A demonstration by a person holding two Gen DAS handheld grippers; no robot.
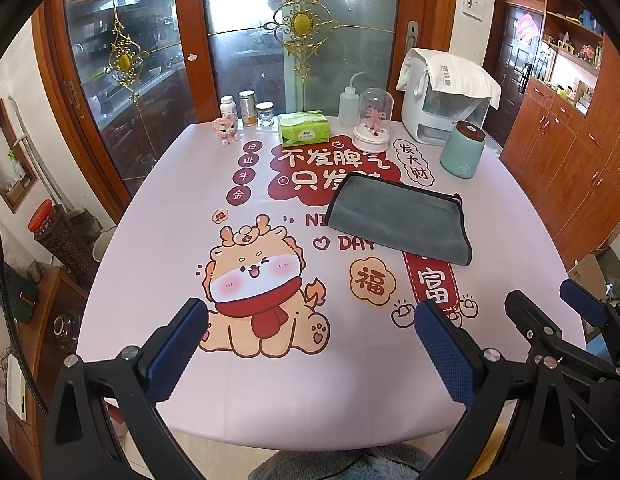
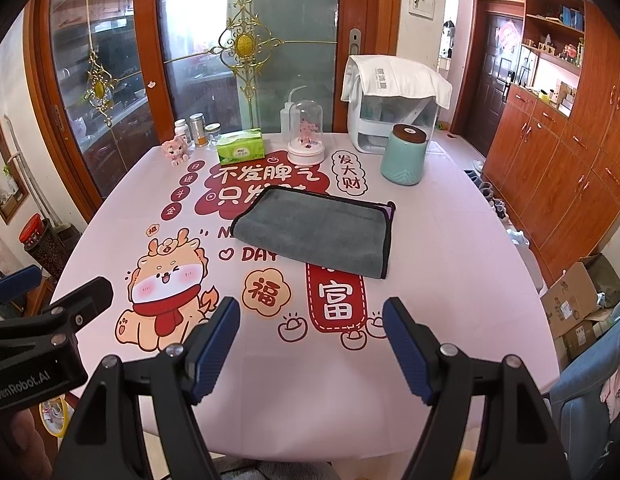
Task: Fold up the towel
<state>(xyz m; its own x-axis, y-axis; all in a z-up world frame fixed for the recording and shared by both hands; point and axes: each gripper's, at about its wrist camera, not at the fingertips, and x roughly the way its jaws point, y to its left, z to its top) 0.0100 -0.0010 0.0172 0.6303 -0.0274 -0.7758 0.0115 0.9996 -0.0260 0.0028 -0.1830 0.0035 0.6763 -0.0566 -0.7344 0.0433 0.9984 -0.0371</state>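
A grey towel point(image 1: 398, 218) with a dark edge lies folded flat on the pink printed tablecloth point(image 1: 158, 240), right of the middle. It also shows in the right wrist view point(image 2: 318, 230). My left gripper point(image 1: 310, 320) is open and empty above the table's near edge, well short of the towel. My right gripper point(image 2: 312, 320) is open and empty, also near the front edge, with the towel ahead of it. The right gripper shows at the right of the left wrist view point(image 1: 550, 308). The left gripper shows at the left of the right wrist view point(image 2: 58, 284).
Along the table's far edge stand small jars point(image 2: 196, 130), a pink toy point(image 2: 174, 152), a green tissue box point(image 2: 241, 147), a squeeze bottle point(image 2: 290, 114), a glass dome point(image 2: 307, 132), a teal canister point(image 2: 404, 156) and a white appliance under a cloth point(image 2: 394, 104). Wooden cabinets point(image 2: 570, 160) and cardboard boxes point(image 2: 578, 304) are at the right.
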